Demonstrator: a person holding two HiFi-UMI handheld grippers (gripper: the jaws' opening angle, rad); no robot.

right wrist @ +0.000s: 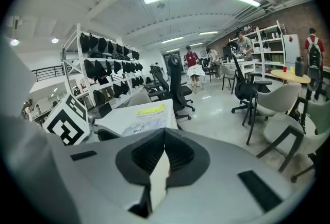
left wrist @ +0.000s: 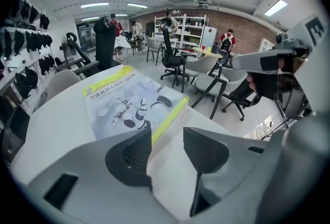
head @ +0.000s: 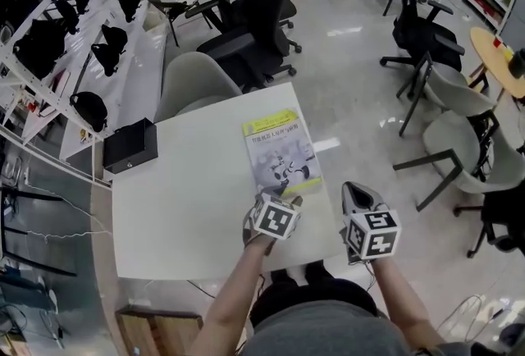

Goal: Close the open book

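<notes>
Head view shows the thin grey and yellow paper book (head: 279,153) lying flat and shut, cover up, on the white square table (head: 180,207). The job looks done. The left gripper (left wrist: 167,143) sits by the book's near corner, jaws wide apart and holding nothing, likely because the cover needs no more pushing. The right gripper (right wrist: 164,138) waits off to the side, jaws pressed together and empty.

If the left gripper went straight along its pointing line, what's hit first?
Likely the white table just short of the near edge of the book. Depth is unclear, so it could clip the book. The left gripper has open jaws framing only tabletop.
</notes>
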